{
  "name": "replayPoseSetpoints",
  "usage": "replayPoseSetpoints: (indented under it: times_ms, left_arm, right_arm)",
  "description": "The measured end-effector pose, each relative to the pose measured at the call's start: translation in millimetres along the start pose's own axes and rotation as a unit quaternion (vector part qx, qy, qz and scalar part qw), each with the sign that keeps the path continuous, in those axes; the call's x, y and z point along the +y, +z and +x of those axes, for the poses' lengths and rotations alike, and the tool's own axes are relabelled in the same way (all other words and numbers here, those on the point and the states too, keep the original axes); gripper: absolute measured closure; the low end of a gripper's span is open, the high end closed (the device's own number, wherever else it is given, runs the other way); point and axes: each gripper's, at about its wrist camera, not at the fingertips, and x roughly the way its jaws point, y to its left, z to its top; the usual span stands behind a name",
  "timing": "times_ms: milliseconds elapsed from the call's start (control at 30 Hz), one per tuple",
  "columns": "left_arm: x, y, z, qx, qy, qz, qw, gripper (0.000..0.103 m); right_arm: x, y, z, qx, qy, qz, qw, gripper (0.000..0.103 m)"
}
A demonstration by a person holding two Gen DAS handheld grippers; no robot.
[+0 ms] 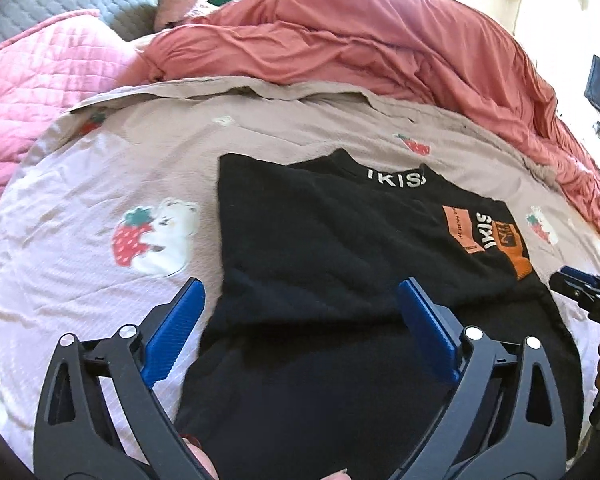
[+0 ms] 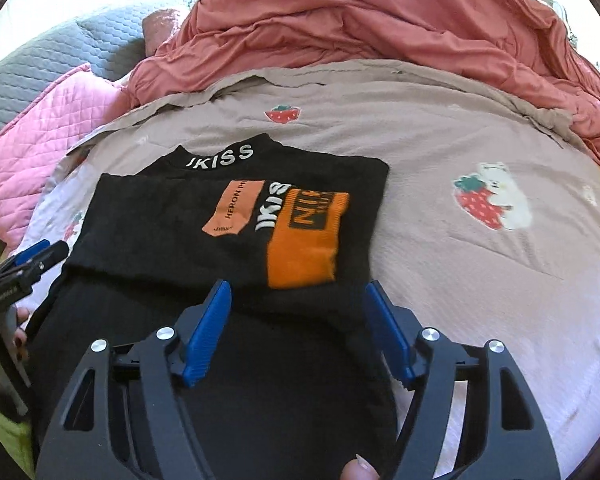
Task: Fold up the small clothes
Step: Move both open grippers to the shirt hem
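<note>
While black sweater lies folded — both hand-held grippers, left and right, wide, empty; bedsheet bare beside.

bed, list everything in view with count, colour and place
sweater: 1, black with orange patches and white lettering, partly folded on the sheet, centre
sheet: 1, beige-pink with strawberry and bear prints, under the sweater
duvet: 1, coral, bunched behind the sheet
quilt: 1, pink, at the far left
cover: 1, grey quilted, far left corner
left hand-held gripper: 1, black with blue pads, open over the sweater's left edge
right hand-held gripper: 1, same colours, open over the sweater's right part
</note>
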Motion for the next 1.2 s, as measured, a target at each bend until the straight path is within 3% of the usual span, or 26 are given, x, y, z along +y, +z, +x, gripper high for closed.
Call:
replayPoseSetpoints:
  times_ms: [367, 567, 767, 900, 1033, 1200]
  left_arm:
    - [39, -27, -44, -0.020, 0.017, -0.034, 0.9991, 0.010]
    - [55, -45, -48, 0.026, 0.043, -0.043, 0.9978, 0.010]
    - [67, -61, -63, 0.056, 0.021, -0.063, 0.9963, 0.011]
    - [65, -74, -73, 0.085, 0.024, -0.046, 0.9951, 0.012]
    - [58, -93, -81, 0.108, 0.034, -0.018, 0.9934, 0.016]
    - [65, -116, -85, 0.135, 0.032, -0.035, 0.9897, 0.026]
  right_arm:
    - [-9, -36, -32, 0.016, -0.001, -0.002, 1.000, 0.034]
    - [-8, -70, -50, 0.045, 0.003, -0.019, 0.999, 0.034]
    - [-7, -99, -60, 0.070, 0.005, -0.017, 0.997, 0.034]
    - [-8, -116, -64, 0.082, 0.020, -0.006, 0.996, 0.034]
    - [-9, -127, -66, 0.089, 0.021, -0.003, 0.996, 0.034]
    - [-10, -136, -73, 0.089, 0.025, -0.002, 0.996, 0.034]
